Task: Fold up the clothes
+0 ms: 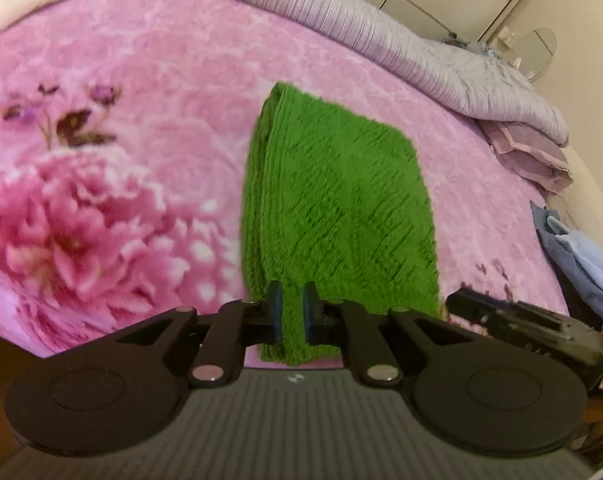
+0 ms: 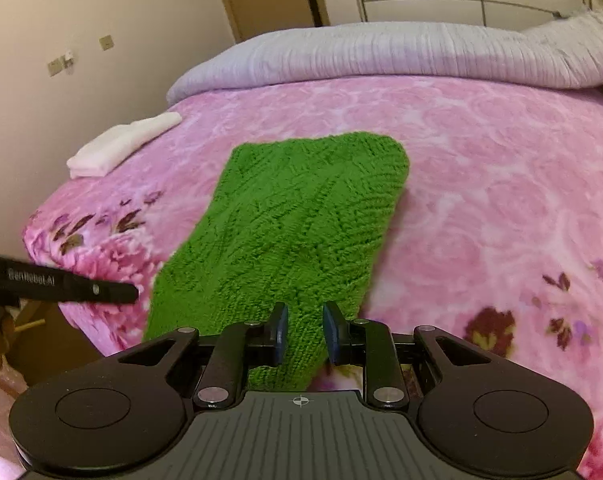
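Note:
A green knitted garment (image 1: pixel 337 208) lies folded into a long stack on the pink floral blanket (image 1: pixel 141 80); it also shows in the right wrist view (image 2: pixel 297 216). My left gripper (image 1: pixel 292 310) is shut on the garment's near edge, with green knit pinched between the blue pads. My right gripper (image 2: pixel 305 334) is shut on the near end of the same garment, with a strip of knit between its pads. The right gripper's body shows at the right of the left wrist view (image 1: pixel 533 332), and the left gripper's finger shows at the left of the right wrist view (image 2: pixel 61 284).
A folded white cloth (image 2: pixel 121 144) lies near the bed's far left corner. A rolled lilac duvet (image 2: pixel 381 52) runs along the far side. Blue clothing (image 1: pixel 577 256) hangs off the bed's right edge. A wall, a door and wardrobes stand beyond the bed.

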Tool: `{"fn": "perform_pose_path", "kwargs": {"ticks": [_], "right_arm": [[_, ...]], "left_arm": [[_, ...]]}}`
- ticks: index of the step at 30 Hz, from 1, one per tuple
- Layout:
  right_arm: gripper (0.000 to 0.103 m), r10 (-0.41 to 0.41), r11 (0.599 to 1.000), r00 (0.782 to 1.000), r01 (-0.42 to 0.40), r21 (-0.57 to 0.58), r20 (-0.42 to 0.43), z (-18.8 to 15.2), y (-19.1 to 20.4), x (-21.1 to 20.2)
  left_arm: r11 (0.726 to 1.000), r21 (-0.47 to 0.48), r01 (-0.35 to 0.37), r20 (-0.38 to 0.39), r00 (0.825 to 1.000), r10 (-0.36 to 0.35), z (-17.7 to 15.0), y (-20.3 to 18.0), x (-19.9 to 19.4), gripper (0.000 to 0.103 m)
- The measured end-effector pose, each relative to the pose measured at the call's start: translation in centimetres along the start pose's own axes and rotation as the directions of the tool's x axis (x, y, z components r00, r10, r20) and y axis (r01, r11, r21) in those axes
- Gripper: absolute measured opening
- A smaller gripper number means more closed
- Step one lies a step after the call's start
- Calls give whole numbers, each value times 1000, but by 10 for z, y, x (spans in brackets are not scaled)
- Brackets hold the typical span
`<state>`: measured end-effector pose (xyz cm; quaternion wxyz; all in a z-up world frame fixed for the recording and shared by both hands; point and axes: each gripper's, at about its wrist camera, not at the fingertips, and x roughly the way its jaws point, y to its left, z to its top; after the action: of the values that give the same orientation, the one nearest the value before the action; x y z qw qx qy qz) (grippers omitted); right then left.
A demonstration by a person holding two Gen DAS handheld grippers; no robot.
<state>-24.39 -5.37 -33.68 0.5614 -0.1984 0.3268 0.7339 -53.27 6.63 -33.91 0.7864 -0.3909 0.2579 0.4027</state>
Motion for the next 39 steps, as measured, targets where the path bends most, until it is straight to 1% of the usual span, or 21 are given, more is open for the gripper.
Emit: {"fn": "perform_pose_path", "kwargs": {"ticks": [2, 4, 6, 7, 8, 10, 11, 12, 14, 16, 17, 19, 22, 26, 27, 29, 30, 31, 34, 37, 39], "right_arm": [[24, 20, 1000, 1000, -20, -12, -9, 0, 4, 2], [24, 48, 999, 998, -48, 3, -34, -2, 5, 10], [24, 46, 999, 998, -47, -13, -52, -5, 10, 17], [24, 30, 998, 997, -33, -48, -65, -6, 15, 22], [24, 13, 996, 997, -20, -82, -78, -7, 19, 26], [24, -34, 981, 995, 15, -192, -97, -9, 33, 34], [24, -59, 967, 993, 32, -251, -104, -11, 41, 38], [24, -66, 963, 992, 34, -269, -110, -10, 43, 38], [24, -57, 966, 991, 24, -256, -122, -5, 41, 36], [24, -3, 986, 993, -17, -164, -116, 6, 27, 28], [24, 19, 993, 995, -30, -111, -99, 12, 17, 23], [24, 25, 999, 999, -26, -27, -46, 26, -1, 18], [24, 10, 998, 1000, -10, 63, -6, 43, -28, 25], [24, 20, 992, 1000, -23, 122, 21, 58, -47, 47], [24, 20, 992, 1000, -22, 127, 21, 60, -50, 54], [24, 2, 996, 1000, -1, 94, -12, 60, -45, 73], [24, -20, 998, 999, 21, 54, -26, 57, -41, 83], [24, -48, 999, 998, 49, 3, -38, 52, -35, 92], [24, -97, 989, 995, 92, -116, -34, 49, -20, 97], [24, -40, 991, 997, 31, -133, -70, 59, -30, 89], [24, 6, 995, 997, -13, -96, -74, 70, -43, 79]], "left_arm": [[1000, 19, 1, 14, 1000, -1, 2, -5, -1, 6], [999, 34, 13, 1, 1000, -13, 3, -9, 7, 6], [998, 58, -15, -17, 1000, 16, 0, -10, 21, 7], [997, 72, -33, -26, 999, 35, -2, -11, 29, 8], [995, 86, -51, -34, 998, 54, -4, -11, 37, 4], [990, 114, -80, -29, 996, 84, -9, -9, 47, 4], [990, 112, -83, -27, 996, 86, -11, -8, 48, 4], [992, 102, -79, -32, 996, 82, -9, -7, 46, 4], [993, 95, -70, -40, 996, 74, -4, -7, 40, 4], [994, 95, -58, -24, 998, 61, 4, -9, 33, 3], [994, 97, -53, -11, 998, 55, 9, -10, 29, 3], [995, 94, -16, 10, 1000, 16, 22, -14, 26, 3], [992, 112, 50, 20, 998, -52, 42, -27, 36, 3], [979, 189, 78, -4, 997, -78, 58, -51, 68, 3], [976, 207, 70, -10, 998, -69, 59, -54, 77, 3], [964, 264, -8, -22, 1000, 15, 56, -56, 99, 3], [956, 291, -47, -25, 998, 57, 52, -54, 109, 3], [953, 298, -60, -18, 998, 68, 48, -49, 115, 3], [959, 279, -46, -14, 999, 52, 48, -40, 115, 3], [969, 246, -25, -32, 999, 34, 62, -37, 106, 1], [970, 242, -20, -7, 1000, 22, 77, -33, 99, 1]]}}
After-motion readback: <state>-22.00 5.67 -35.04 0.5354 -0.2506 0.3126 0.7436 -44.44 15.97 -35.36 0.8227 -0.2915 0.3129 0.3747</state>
